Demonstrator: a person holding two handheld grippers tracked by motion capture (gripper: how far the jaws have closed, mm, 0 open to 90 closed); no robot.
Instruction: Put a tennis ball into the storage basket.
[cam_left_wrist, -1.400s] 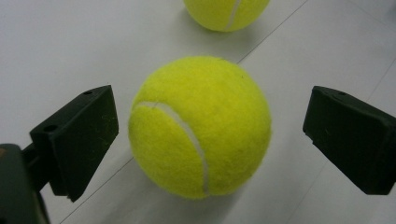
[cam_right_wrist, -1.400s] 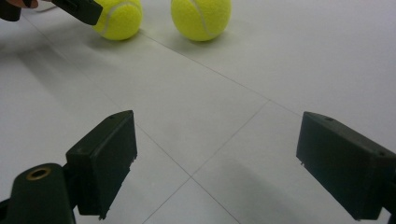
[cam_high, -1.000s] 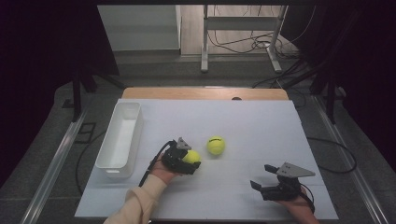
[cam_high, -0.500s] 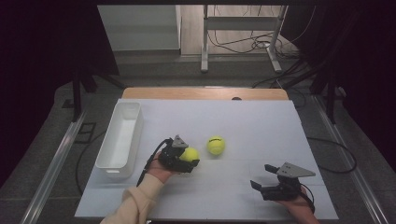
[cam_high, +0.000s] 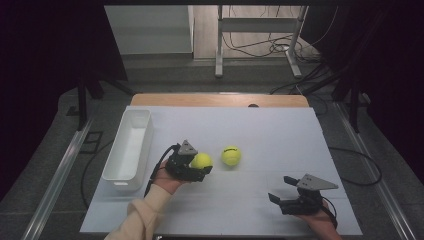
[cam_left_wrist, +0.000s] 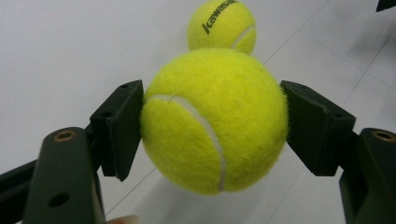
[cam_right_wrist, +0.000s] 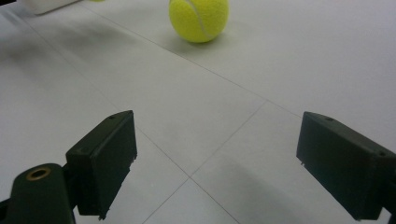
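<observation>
A white bin (cam_high: 127, 150) sits at 9 o'clock on the surface (cam_high: 280, 135). Just right of it, the left tongs (cam_high: 202, 171) are clamped on a tennis ball (cam_high: 201, 160), apparently lifted off the surface. A second ball (cam_high: 231, 155) lies at its 3 o'clock. At 5 o'clock, the right tongs (cam_high: 281, 187) stand apart, holding nothing.

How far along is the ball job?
Done: nothing binned yet; the white bin looks empty. In hand: the left gripper is shut on one ball, clear of the table with its shadow below. Left: that ball probably goes into the bin, and the second ball sits on the table untouched. The right gripper hangs open near the front edge, holding nothing.
</observation>
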